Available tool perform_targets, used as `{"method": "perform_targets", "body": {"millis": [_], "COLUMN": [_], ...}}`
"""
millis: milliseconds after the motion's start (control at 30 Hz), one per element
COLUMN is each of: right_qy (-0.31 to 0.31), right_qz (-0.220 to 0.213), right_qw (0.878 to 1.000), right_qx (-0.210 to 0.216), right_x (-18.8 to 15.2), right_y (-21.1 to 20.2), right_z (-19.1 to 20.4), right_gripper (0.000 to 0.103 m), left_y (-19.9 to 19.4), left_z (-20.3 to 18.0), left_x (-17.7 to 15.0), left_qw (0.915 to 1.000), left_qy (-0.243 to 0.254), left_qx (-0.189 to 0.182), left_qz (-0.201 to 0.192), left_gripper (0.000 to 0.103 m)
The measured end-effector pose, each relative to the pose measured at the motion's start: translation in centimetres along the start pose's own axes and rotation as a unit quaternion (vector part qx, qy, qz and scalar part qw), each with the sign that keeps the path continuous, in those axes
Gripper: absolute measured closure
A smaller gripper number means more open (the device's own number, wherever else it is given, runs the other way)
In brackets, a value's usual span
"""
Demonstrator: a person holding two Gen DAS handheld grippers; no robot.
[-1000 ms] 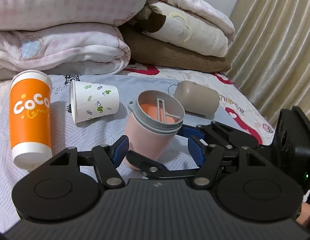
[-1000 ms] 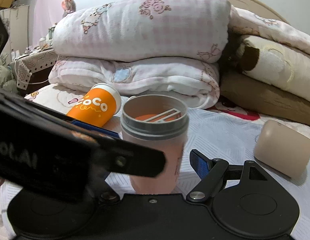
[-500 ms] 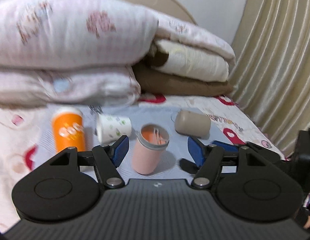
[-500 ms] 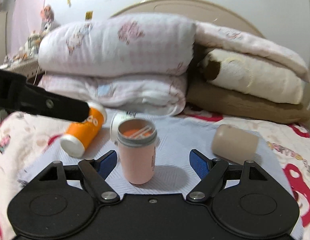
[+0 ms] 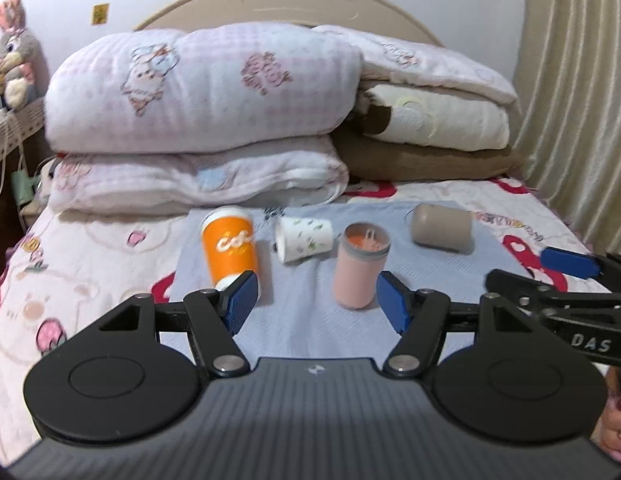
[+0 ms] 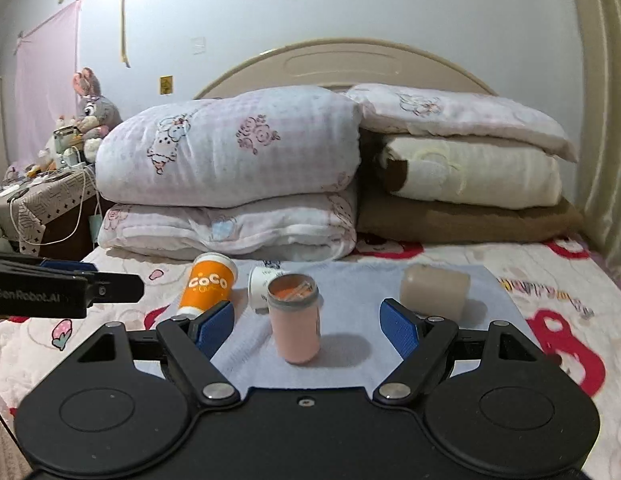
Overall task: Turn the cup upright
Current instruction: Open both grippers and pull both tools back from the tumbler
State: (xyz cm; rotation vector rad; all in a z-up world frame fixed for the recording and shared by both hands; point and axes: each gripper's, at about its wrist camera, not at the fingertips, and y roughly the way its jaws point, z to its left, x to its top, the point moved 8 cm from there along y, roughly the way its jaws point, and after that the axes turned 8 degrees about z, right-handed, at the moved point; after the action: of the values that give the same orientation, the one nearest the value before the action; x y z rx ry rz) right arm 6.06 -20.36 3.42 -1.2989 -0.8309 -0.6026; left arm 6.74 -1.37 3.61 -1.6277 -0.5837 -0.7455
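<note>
Right wrist: hand-held gripper [image 6: 306, 322] wide, empty

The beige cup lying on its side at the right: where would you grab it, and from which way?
Probably across the round body of the beige cup, near its middle, coming down from above with the right gripper, the nearer one. It lies on its side on the blue cloth, so only its curved sides offer opposite faces.

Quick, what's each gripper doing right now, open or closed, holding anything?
Left gripper: open, holding nothing, back from the upright pink cup.
Right gripper: open, holding nothing.
</note>
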Motion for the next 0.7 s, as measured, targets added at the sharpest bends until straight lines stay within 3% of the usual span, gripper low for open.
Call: {"method": "perform_targets", "body": {"millis": [433,700], "right_qy": [0.022,0.019], "right_qz": [0.006,0.001], "right_qw": [0.999,0.998], "right_qx": [-0.04,-0.065], "right_x": [-2.2,-2.3], "right_y": [-0.9,-1.2], "right_z": [0.2,0.2], "right_gripper": [0.019,0.006], "left_y": [0.4,0.3], "left_z": [1.5,1.8], "left_x": [-3.1,-3.1], "left_qw": [0.9987,0.9984], "left_qy": [-0.013,-0.017], "left_qx": [0.045,0.052], "left_qz": [0.019,0.016], "left_gripper": [0.03,0.02]}}
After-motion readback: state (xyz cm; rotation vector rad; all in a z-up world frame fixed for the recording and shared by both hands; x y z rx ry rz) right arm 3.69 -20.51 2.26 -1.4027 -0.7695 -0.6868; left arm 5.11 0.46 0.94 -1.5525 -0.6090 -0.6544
